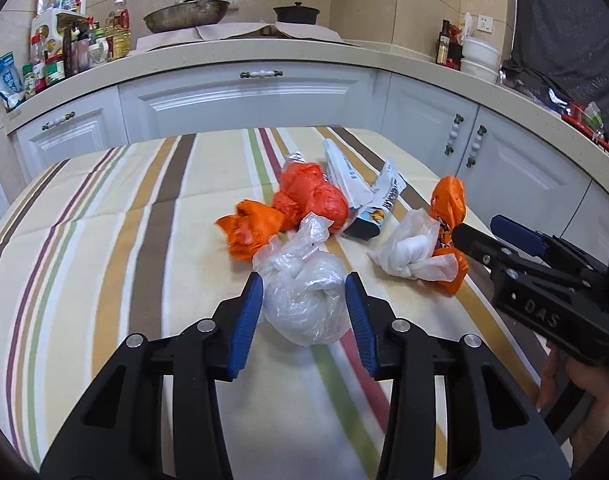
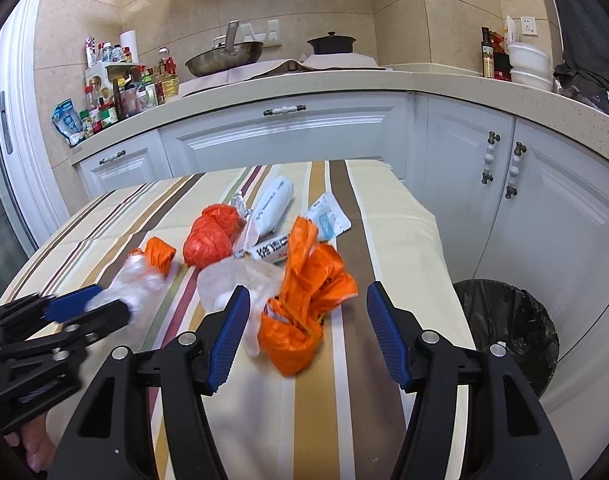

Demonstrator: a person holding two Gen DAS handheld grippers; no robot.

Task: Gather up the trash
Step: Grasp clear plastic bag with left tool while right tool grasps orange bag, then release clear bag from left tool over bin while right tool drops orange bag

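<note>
A crumpled clear plastic bag (image 1: 304,300) lies on the striped tablecloth (image 1: 104,240) between the blue pads of my left gripper (image 1: 304,284). The pads stand at its sides without squeezing it, so the gripper is open. In the right wrist view my right gripper (image 2: 308,300) is open around a knotted orange bag (image 2: 304,312), with a gap at the right pad. That view also shows the left gripper (image 2: 112,302) at the clear bag (image 2: 136,284). The left wrist view shows the right gripper (image 1: 488,232) beside the orange bag (image 1: 450,204). A whitish bag (image 1: 408,256) lies between the two.
More trash lies mid-table: two orange bags (image 1: 308,196) (image 1: 252,232) and white wrappers (image 1: 344,176) (image 1: 384,200). A black-lined bin (image 2: 508,320) stands on the floor right of the table. White cabinets (image 2: 284,136) and a counter with bottles (image 1: 64,52), a pan (image 1: 184,16) and a pot (image 1: 296,12) lie beyond.
</note>
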